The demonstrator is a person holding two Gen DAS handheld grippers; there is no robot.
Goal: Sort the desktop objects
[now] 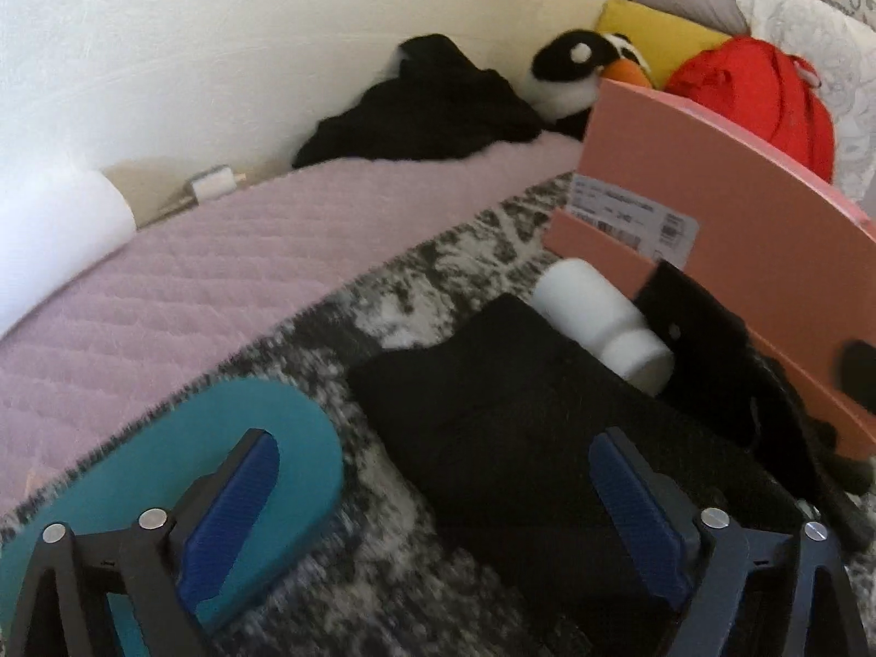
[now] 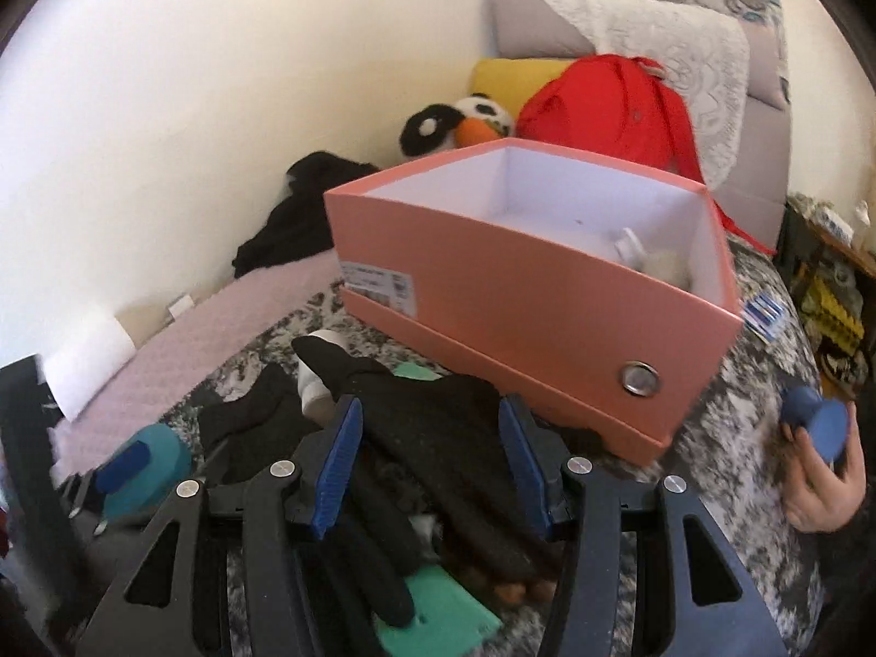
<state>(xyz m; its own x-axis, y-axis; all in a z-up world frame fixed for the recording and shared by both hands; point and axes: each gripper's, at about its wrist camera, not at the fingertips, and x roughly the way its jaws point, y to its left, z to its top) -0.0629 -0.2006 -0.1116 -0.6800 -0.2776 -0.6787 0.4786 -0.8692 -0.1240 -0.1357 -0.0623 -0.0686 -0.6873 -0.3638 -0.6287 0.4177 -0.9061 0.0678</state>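
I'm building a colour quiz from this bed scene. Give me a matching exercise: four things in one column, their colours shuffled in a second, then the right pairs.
Things:
1. box
2. backpack
3. cushion
4. oval plate

Colours:
A. teal
B. yellow
C. pink
D. red

Pairs: 1-C, 2-D, 3-B, 4-A

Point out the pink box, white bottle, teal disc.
pink box (image 2: 525,295), right wrist view, front wall.
white bottle (image 1: 597,317), left wrist view, mid body.
teal disc (image 1: 219,421), left wrist view, top face.
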